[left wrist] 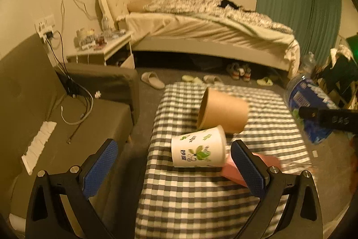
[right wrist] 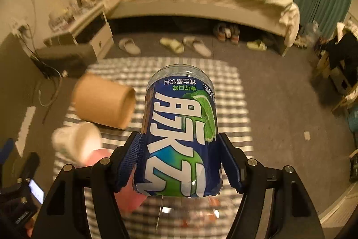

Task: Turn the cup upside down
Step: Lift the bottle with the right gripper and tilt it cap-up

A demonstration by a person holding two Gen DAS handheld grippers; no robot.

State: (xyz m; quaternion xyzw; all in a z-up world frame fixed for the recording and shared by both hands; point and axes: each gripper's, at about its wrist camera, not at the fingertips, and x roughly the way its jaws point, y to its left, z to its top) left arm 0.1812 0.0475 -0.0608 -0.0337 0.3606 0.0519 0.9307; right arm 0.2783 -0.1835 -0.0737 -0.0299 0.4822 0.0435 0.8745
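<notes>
White leaf-printed paper cup (left wrist: 198,149) lying sideways on checked tablecloth (left wrist: 201,201), ahead between spread left gripper (left wrist: 174,168), right gripper (right wrist: 182,161) clamping blue-labelled plastic bottle (right wrist: 181,138)

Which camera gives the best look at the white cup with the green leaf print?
The left wrist view: the white cup lies on its side, sharp, print readable, between open jaws. In the right wrist view it is a blurred shape at the left.

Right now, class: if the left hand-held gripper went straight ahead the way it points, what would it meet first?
Probably the white paper cup, lying on its side between the open fingers of the left hand-held gripper; the brown cup lies beyond. Depth is uncertain.
</notes>
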